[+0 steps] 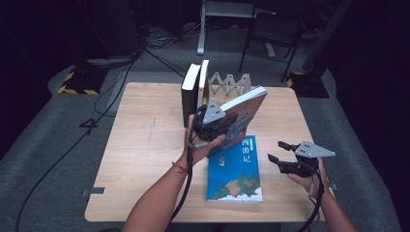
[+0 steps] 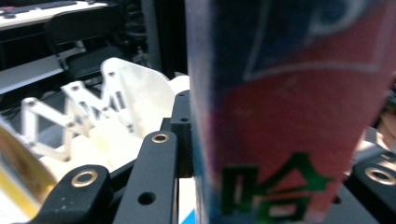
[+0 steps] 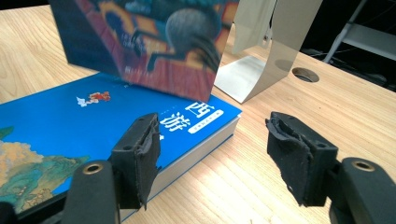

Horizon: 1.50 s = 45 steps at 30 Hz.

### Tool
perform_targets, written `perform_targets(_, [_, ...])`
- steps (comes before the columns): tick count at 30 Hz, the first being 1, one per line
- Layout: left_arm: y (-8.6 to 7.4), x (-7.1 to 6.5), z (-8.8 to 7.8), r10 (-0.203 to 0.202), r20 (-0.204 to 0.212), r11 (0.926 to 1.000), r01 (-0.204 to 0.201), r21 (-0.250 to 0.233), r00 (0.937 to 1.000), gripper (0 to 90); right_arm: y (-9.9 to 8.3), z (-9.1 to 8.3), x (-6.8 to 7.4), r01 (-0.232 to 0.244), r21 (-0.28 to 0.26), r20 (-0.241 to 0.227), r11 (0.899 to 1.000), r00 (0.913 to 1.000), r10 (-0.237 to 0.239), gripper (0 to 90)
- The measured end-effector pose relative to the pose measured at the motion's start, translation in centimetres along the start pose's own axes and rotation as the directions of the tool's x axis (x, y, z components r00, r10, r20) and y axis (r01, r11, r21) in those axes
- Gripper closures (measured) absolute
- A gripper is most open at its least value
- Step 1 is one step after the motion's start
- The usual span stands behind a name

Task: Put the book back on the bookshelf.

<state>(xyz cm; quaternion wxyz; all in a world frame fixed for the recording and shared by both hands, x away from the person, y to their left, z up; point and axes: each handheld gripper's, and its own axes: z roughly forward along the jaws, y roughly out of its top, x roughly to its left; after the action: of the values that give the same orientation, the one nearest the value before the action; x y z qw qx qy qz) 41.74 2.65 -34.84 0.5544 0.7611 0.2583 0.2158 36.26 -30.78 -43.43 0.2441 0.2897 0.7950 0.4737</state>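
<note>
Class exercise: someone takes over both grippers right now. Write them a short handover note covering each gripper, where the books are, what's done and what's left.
Left gripper: shut on the red-and-blue book, held tilted above the table, near the expanding book rack.
Right gripper: open, holding nothing, hovering right of the blue book.
Blue book: flat on the table, untouched.
Done: two books stand upright at the rack's left end.
Left, probably: stand the held book in the rack, then the blue one.
</note>
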Motion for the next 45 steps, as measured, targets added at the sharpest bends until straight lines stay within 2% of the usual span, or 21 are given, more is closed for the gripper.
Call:
perform_targets(5, [0.8,1.6,-0.1,-0.028,-0.062,0.9992,0.026,-0.029,0.9977,73.5,-0.4,0.3,0.0,-0.006,0.012,-0.005,1.0,1.0,0.006,35.3])
perform_targets(7, [1.2,2.1,-0.1,-0.021,-0.099,0.9994,0.018,-0.029,0.9949,73.5,-0.6,0.6,0.0,-0.001,0.025,-0.009,1.0,1.0,0.001,34.9])
perform_targets(8, [1.3,2.3,0.0,-0.009,-0.121,0.9997,0.006,-0.025,0.9927,73.5,-0.7,0.7,0.0,0.004,0.033,-0.008,0.999,1.0,-0.004,34.6])
perform_targets(12, [1.4,2.9,0.4,-0.009,-0.193,0.9998,0.005,-0.02,0.9812,73.5,-1.0,1.0,-0.1,0.014,0.068,0.009,0.998,0.9999,-0.014,34.0])
perform_targets(14, [1.3,3.1,0.6,-0.014,-0.205,0.9998,0.011,-0.019,0.9787,73.5,-1.0,0.9,-0.2,0.012,0.072,0.016,0.997,0.9998,-0.014,34.0])
perform_targets(15, [1.1,3.5,1.0,-0.022,-0.238,0.9997,0.02,-0.011,0.971,73.5,-1.2,0.9,-0.4,0.001,0.076,0.021,0.997,0.9998,-0.003,34.0])
perform_targets(17, [0.8,3.8,1.3,-0.03,-0.264,0.9995,0.029,-0.008,0.9641,73.5,-1.3,0.9,-0.6,0.0,0.077,0.029,0.997,0.9996,-0.003,34.0])
perform_targets(18, [0.8,3.8,1.3,-0.03,-0.264,0.9995,0.029,-0.008,0.9641,73.5,-1.3,0.9,-0.6,0.0,0.077,0.029,0.997,0.9996,-0.003,34.0])
perform_targets(20, [0.7,4.0,1.6,-0.034,-0.288,0.9994,0.036,0.0,0.9571,73.5,-1.4,0.8,-0.7,-0.005,0.08,0.033,0.997,0.9994,0.002,34.1])
perform_targets(22, [0.6,4.3,1.5,-0.03,-0.295,0.9994,0.034,0.007,0.9551,73.4,-1.4,0.8,-0.7,-0.002,0.079,0.035,0.997,0.9994,-0.001,34.1])
perform_targets(25, [0.2,4.6,1.4,-0.051,-0.316,0.9985,0.054,0.002,0.9475,73.4,-1.6,0.7,-0.8,-0.004,0.08,0.033,0.997,0.9995,0.001,34.1])
perform_targets(30, [-0.6,4.8,1.4,-0.072,-0.33,0.9971,0.076,-0.003,0.9412,73.4,-1.6,0.8,-0.8,-0.002,0.083,0.032,0.997,0.9995,-0.001,34.2])
perform_targets(31, [-1.0,4.8,1.7,-0.088,-0.345,0.9956,0.093,-0.001,0.9343,73.3,-1.5,0.9,-0.7,0.001,0.087,0.03,0.996,0.9995,-0.004,34.2])
perform_targets(32, [-1.2,4.8,1.9,-0.104,-0.352,0.9941,0.109,-0.007,0.93,73.3,-1.5,0.9,-0.6,0.001,0.088,0.029,0.996,0.9996,-0.004,34.2])
perform_targets(34, [-1.7,4.9,2.5,-0.124,-0.361,0.9916,0.129,-0.009,0.9244,73.4,-1.5,1.0,-0.5,0.007,0.091,0.028,0.996,0.9996,-0.009,34.1])
perform_targets(35, [-1.7,4.9,2.5,-0.124,-0.361,0.9916,0.129,-0.009,0.9244,73.3,-1.5,1.0,-0.4,0.012,0.091,0.026,0.996,0.9996,-0.014,34.1])
perform_targets(37, [-2.5,5.0,3.3,-0.157,-0.364,0.987,0.159,-0.025,0.9182,73.3,-1.4,1.0,-0.3,0.021,0.092,0.028,0.996,0.9993,-0.024,34.2])
perform_targets(40, [-2.6,4.8,3.8,-0.167,-0.381,0.9855,0.165,-0.04,0.9093,73.3,-1.5,1.0,-0.4,0.017,0.091,0.025,0.996,0.9995,-0.019,34.2])
perform_targets(42, [-2.5,4.8,4.0,-0.172,-0.379,0.9849,0.167,-0.044,0.9094,73.3,-1.5,1.0,-0.5,0.013,0.092,0.026,0.996,0.9996,-0.015,34.3])
perform_targets(44, [-2.5,4.8,4.4,-0.165,-0.396,0.986,0.162,-0.042,0.9035,73.2,-1.6,1.1,-0.5,0.01,0.095,0.024,0.995,0.9996,-0.012,34.2])
perform_targets(45, [-2.5,4.8,4.8,-0.174,-0.409,0.9846,0.167,-0.052,0.896,73.2,-1.7,1.1,-0.6,0.016,0.098,0.023,0.995,0.9996,-0.019,34.2])
